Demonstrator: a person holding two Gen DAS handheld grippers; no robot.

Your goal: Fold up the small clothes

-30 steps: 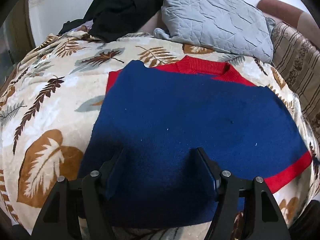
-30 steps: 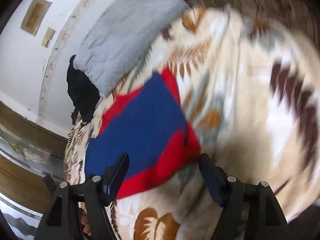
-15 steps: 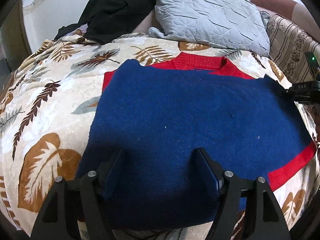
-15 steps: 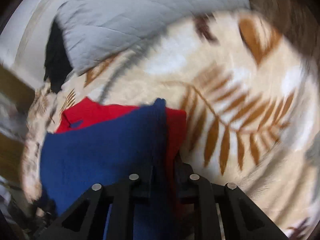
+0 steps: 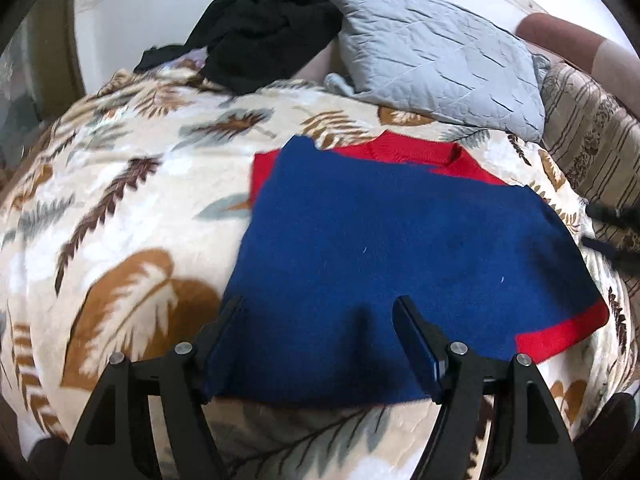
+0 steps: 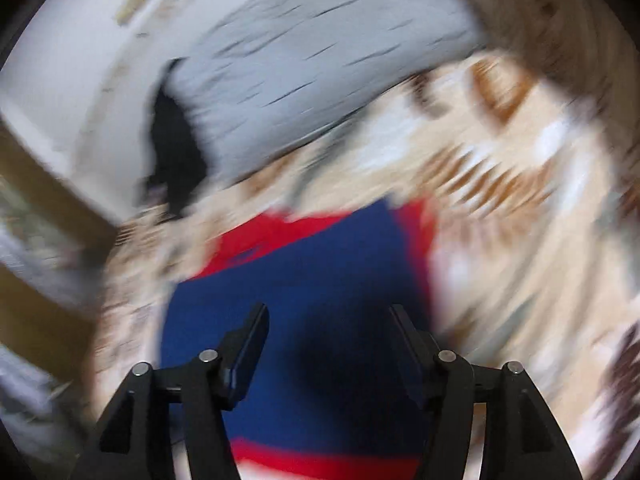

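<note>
The blue and red sweater (image 5: 400, 264) lies flat on the leaf blanket (image 5: 120, 208), right in front of both claws. The left claw (image 5: 320, 320) is wide, with nothing in it, over the sweater's near edge. The right claw (image 6: 326, 324) is opening over the blue part, holding nothing. Beyond the claws are a grey pillow (image 5: 436, 56) and black clothes (image 5: 260, 24).

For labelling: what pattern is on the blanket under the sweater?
Cream blanket with brown and grey leaf print, clearest in the left wrist view.
</note>
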